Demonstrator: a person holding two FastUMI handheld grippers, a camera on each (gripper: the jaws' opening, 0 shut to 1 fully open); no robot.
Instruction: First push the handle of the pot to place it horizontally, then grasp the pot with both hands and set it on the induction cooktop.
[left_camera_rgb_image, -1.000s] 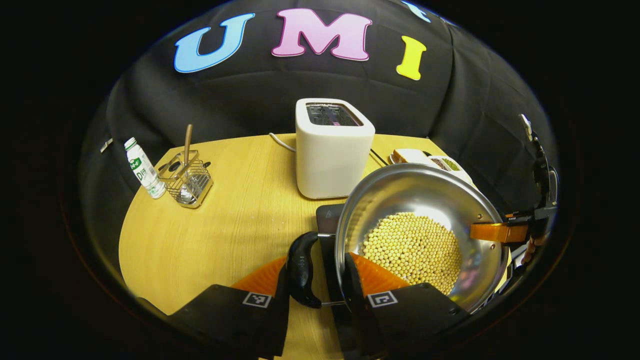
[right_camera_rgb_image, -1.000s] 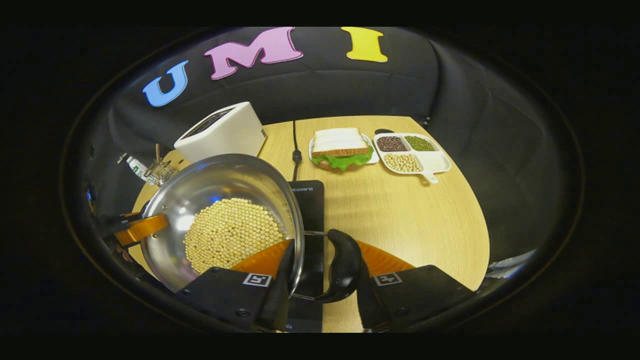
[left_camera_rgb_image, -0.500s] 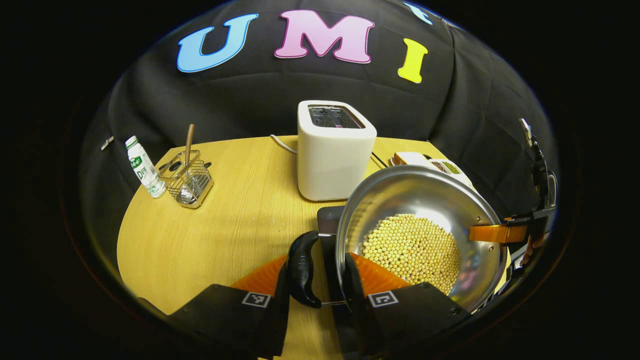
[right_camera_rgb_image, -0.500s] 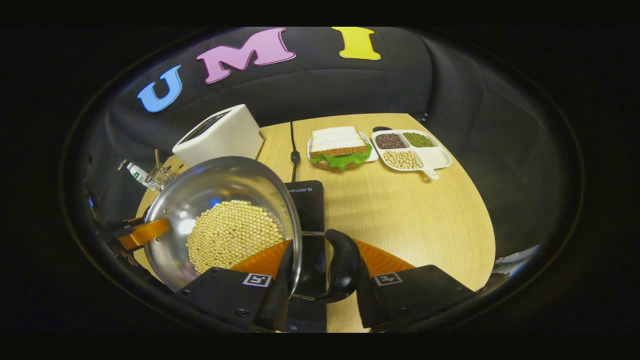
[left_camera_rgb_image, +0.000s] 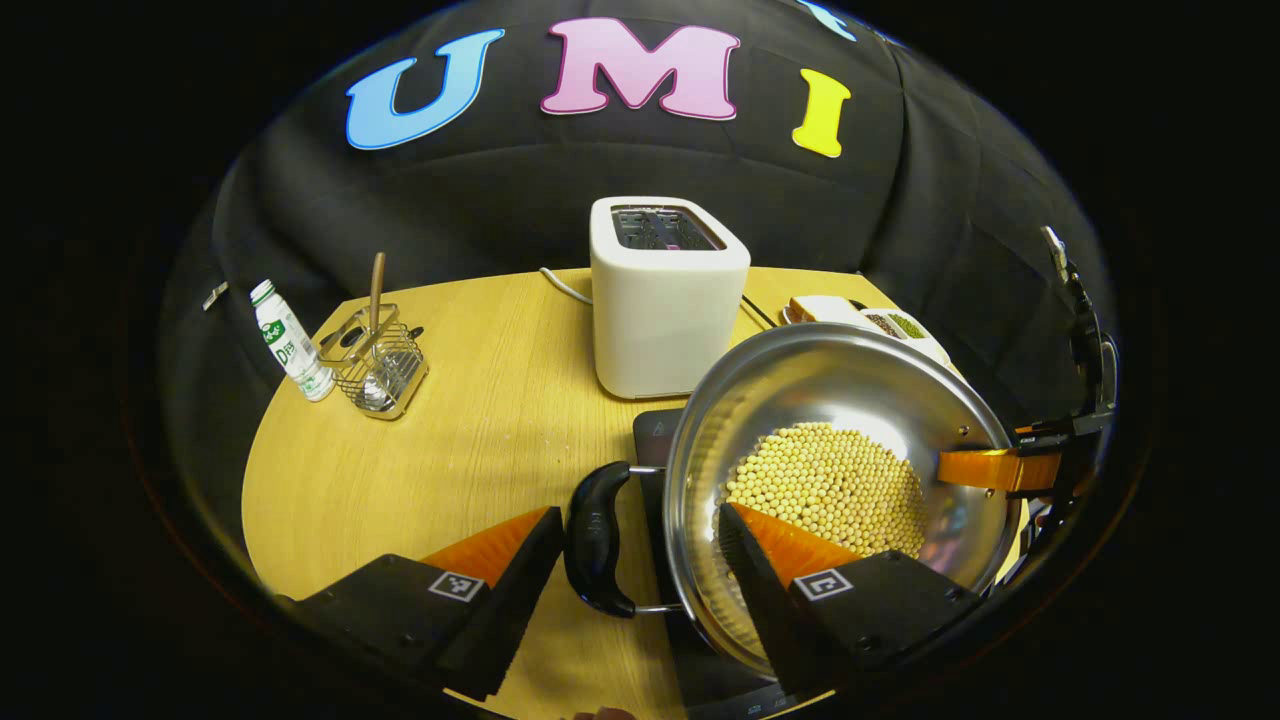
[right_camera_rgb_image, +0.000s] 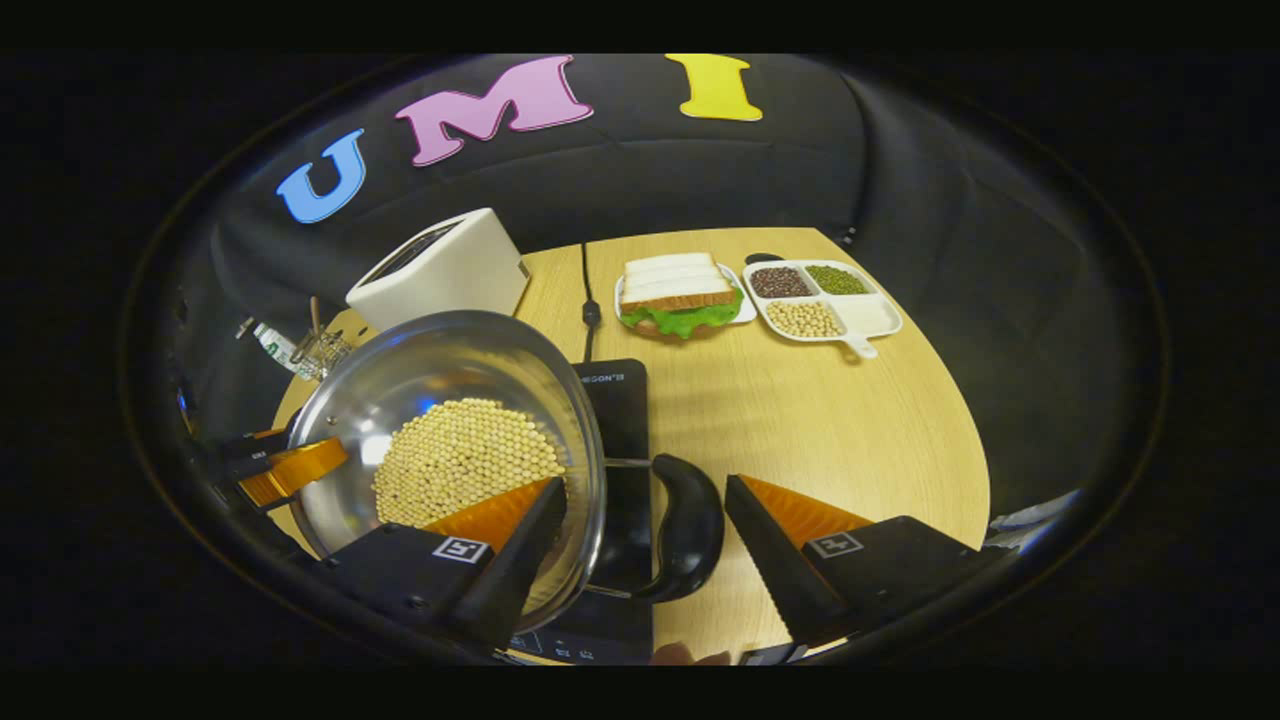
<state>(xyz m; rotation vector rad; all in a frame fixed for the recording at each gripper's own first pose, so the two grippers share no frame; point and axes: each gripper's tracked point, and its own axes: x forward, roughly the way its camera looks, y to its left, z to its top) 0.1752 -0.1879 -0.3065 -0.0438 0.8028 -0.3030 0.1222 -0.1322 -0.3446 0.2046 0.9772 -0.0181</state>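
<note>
A steel pot holding yellow beans rests on the black induction cooktop. My left gripper is open. One finger stands outside the pot's black left handle and the other over the rim inside the pot, neither pressing. In the right gripper view the pot sits on the cooktop. My right gripper is open too, straddling the black right handle and the rim. Each view shows the other gripper's finger at the pot's far rim.
A white toaster stands just behind the cooktop. A bottle and a wire basket sit at the far left. A sandwich plate, a divided tray and a black cable lie behind and to the right.
Both grippers were shut on the pot's handles and have now opened, letting go. The pot stays in place on the cooktop.
</note>
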